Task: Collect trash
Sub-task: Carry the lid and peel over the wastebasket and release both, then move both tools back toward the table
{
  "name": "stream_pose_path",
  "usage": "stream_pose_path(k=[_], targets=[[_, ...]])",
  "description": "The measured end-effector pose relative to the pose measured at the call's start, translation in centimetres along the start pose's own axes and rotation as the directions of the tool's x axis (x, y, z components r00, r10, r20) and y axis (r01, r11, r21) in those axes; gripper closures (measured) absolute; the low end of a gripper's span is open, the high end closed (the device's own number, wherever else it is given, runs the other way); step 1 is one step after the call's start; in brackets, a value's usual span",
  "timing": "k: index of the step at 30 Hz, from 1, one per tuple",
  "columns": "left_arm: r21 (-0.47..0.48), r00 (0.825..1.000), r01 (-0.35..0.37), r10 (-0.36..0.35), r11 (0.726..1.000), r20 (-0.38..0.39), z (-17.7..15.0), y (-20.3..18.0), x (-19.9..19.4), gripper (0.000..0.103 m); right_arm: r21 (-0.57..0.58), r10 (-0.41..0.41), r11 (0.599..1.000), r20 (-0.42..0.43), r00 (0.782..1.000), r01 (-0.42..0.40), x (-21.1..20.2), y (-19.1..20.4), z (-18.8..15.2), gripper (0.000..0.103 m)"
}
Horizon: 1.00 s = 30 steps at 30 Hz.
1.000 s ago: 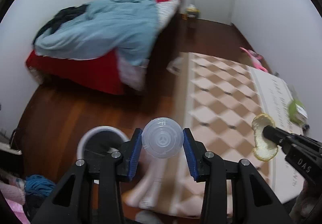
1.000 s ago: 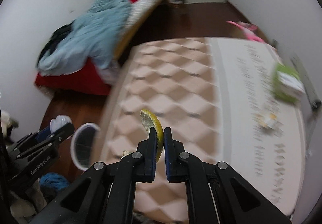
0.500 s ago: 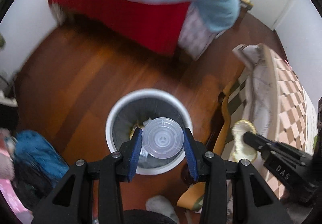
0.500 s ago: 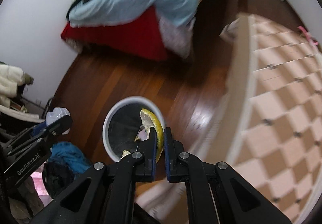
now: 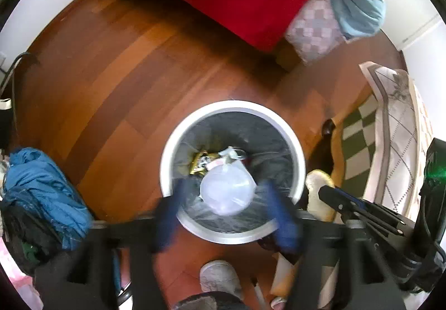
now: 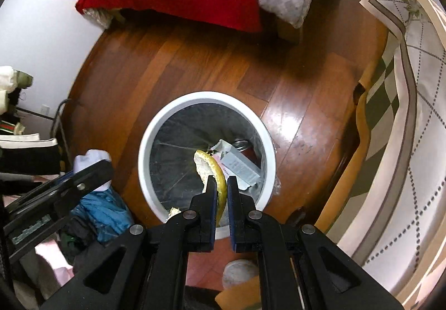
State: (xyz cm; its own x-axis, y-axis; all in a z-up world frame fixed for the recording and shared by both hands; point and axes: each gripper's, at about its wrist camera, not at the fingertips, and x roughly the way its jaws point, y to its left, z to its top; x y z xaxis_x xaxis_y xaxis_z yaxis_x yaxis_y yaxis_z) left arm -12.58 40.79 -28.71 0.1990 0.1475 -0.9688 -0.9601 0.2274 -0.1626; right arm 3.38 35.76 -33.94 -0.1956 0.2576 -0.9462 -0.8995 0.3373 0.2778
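While one lid (image 5: 227, 190) hangs between spread left hand-held gripper (image 5: 227, 215) pads, one peel (image 6: 216, 174) pinched rightward

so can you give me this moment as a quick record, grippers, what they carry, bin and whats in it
bin: white round trash bin, dark liner, on the wood floor
left: left gripper over the bin, fingers blurred, spread wider than the clear plastic lid between them
right: right gripper shut on a yellow peel, over the bin
in bin: gold wrapper, white carton
nearby: blue cloth heap
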Motion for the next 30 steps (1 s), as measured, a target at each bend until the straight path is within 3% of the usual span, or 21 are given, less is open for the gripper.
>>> stream_pose_path(k=[1,3,4,5,6,10,20,25,30], targets=[[-0.007,1.0,-0.009,0.009,1.0,0.012,-0.2,0.5,-0.2,0.005,0.008,-0.001,1.0,-0.018,1.0,0.001,0.4,0.0,0.1,0.092],[-0.004,0.999,-0.048,0.048,0.999,0.024,-0.5,0.9,-0.7,0.004,0.012,-0.003,1.0,-0.035,0.999,0.004,0.8,0.1,0.0,0.06],[-0.003,0.997,-0.074,0.074,0.997,0.026,-0.8,1.1,-0.9,0.004,0.015,-0.004,1.0,-0.036,0.999,0.005,0.7,0.1,-0.1,0.028],[-0.001,0.995,-0.09,0.09,0.996,0.034,-1.1,1.3,-1.2,0.004,0.014,-0.003,1.0,-0.034,0.999,0.003,0.7,0.0,-0.2,0.01],[0.002,0.993,-0.106,0.106,0.994,0.045,-1.4,1.4,-1.6,0.004,0.006,-0.009,1.0,-0.035,0.999,0.009,0.6,0.0,-0.4,0.006],[0.001,0.985,-0.154,0.153,0.988,0.08,-2.7,1.8,-3.2,0.004,-0.019,-0.059,0.998,-0.036,0.998,0.058,-0.2,0.3,-1.2,0.001],[0.013,0.958,-0.205,0.198,0.979,0.205,-5.0,-0.1,-10.5,0.004,-0.043,-0.02,0.999,0.047,0.999,0.022,-7.1,0.5,-3.7,0.0],[0.04,0.942,-0.194,0.174,0.98,0.287,-5.9,-3.2,-14.8,0.004,-0.015,0.029,1.0,0.131,0.991,-0.027,-12.6,-0.6,-4.8,0.0],[0.103,0.933,-0.163,0.119,0.981,0.34,-6.9,-8.5,-17.1,0.004,0.068,0.041,0.996,0.244,0.969,-0.06,-19.4,-4.6,-6.6,0.0]])
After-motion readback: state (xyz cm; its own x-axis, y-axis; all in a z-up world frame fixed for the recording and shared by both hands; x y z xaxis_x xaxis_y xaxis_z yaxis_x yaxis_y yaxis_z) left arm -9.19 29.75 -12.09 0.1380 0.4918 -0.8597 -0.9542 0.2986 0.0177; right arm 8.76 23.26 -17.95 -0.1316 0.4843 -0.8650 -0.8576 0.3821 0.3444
